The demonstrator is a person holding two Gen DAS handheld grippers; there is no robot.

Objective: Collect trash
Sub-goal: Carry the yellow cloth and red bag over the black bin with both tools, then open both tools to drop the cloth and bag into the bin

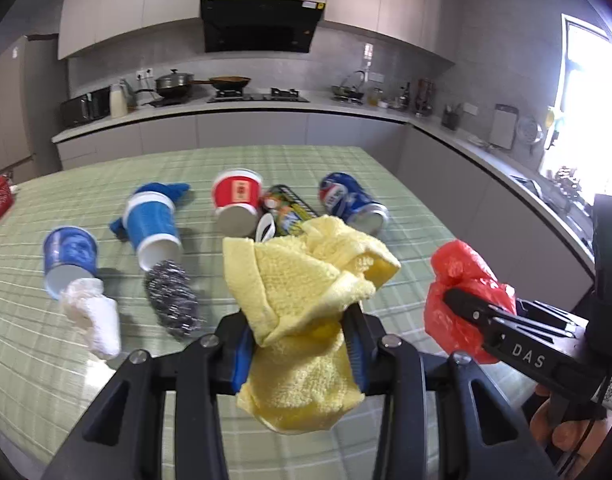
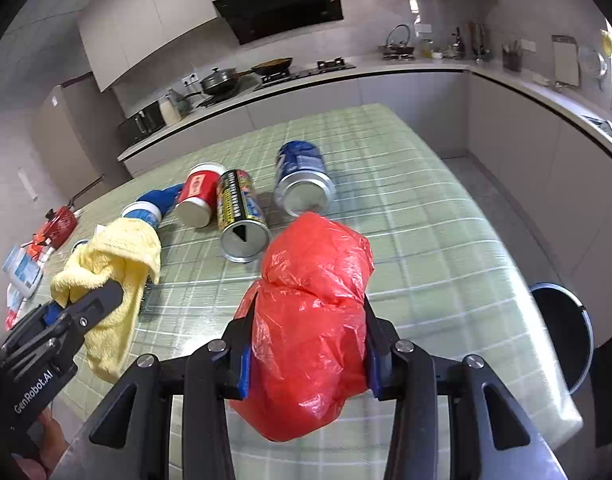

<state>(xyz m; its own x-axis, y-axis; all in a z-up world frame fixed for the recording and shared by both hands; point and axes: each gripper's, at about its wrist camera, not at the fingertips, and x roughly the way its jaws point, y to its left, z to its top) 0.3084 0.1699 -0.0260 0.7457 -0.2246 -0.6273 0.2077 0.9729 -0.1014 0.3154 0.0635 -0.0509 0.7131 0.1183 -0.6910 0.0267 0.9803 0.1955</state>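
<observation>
Yellow cloth (image 1: 302, 312) hangs lengthwise between left gripper's (image 1: 302, 344) fingers.

Kitchen bg: black hood (image 1: 260, 24) over the stove (image 1: 258, 96), wok (image 1: 230, 80) on a burner, lidded pot (image 1: 174, 82) to the left, microwave (image 1: 86, 108) in the corner. Black bin (image 2: 561, 332) next to the green-check surface (image 2: 425, 220).
</observation>
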